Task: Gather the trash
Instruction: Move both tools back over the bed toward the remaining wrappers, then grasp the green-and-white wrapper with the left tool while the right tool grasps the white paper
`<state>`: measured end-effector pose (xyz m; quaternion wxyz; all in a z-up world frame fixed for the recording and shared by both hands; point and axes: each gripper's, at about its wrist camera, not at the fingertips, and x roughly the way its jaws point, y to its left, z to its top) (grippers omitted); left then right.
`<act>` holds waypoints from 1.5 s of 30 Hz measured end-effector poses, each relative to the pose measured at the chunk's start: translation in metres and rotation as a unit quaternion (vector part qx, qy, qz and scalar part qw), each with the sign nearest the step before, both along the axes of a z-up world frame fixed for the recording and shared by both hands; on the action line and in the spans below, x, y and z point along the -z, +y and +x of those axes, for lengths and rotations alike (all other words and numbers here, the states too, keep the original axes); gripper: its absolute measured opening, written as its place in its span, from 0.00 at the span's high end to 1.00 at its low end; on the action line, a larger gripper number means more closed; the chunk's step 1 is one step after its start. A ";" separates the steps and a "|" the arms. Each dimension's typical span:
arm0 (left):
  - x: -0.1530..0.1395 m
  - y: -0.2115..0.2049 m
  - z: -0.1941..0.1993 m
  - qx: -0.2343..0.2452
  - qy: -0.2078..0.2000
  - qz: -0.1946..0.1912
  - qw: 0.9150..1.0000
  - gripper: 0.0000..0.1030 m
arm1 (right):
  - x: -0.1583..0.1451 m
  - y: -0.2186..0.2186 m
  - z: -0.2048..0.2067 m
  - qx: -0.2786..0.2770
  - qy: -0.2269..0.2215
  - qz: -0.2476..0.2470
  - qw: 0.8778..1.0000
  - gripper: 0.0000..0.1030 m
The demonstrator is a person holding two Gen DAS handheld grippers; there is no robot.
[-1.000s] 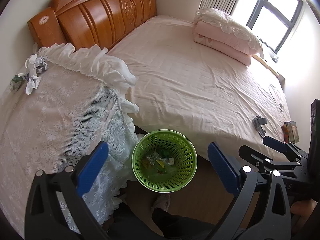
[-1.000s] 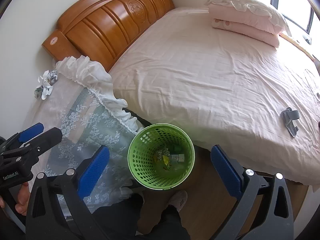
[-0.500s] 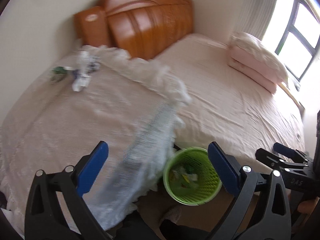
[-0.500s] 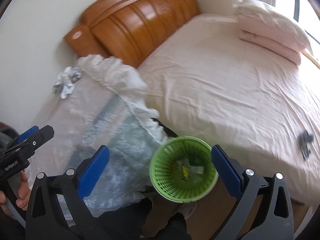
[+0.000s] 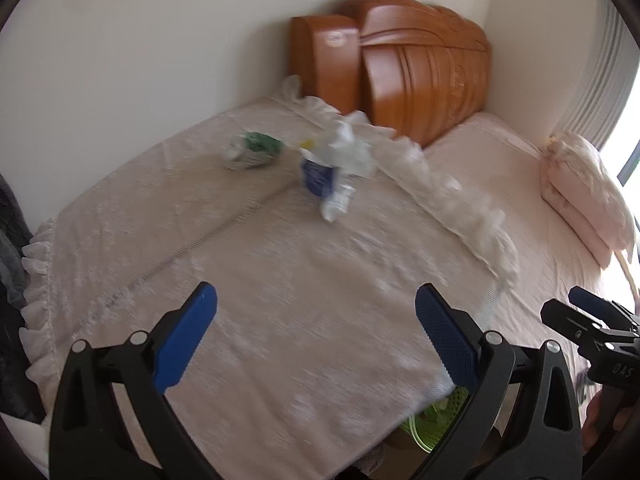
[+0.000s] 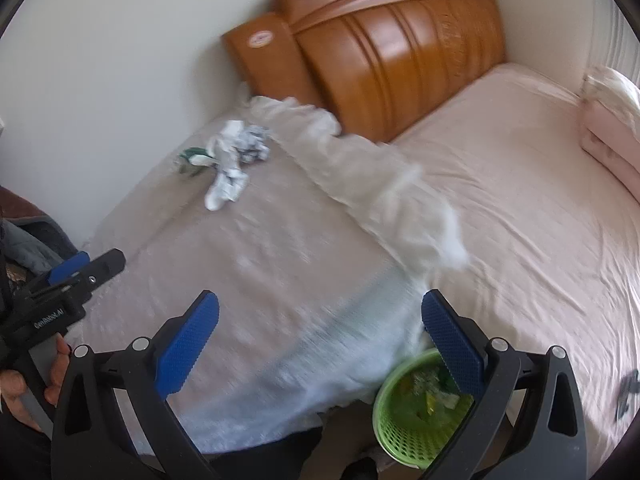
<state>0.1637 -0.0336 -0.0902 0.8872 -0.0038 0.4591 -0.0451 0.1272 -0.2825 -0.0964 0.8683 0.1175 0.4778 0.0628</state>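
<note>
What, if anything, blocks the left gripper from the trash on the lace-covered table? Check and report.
Nothing visible does. The left gripper is open above bare lace cloth, and the crumpled white wrapper and green wrapper lie farther ahead with only cloth between.

Lace-covered table (image 5: 280,300) with crumpled trash (image 5: 336,168).

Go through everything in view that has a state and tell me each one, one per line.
left gripper: open, empty, above the lace cover.
right gripper: open, empty.
green basket: upright on the floor, trash already inside.
white crumpled paper: lying loose on the lace cover.
blue-and-white wrapper: loose, beside the paper.
green wrapper: crumpled, uncollected.
lace cover: spread flat, frill hanging over the edge.
</note>
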 end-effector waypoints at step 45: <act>0.087 0.097 0.245 -0.049 0.004 -0.056 0.997 0.23 | 0.077 0.156 0.203 -0.045 0.006 -0.034 0.998 0.06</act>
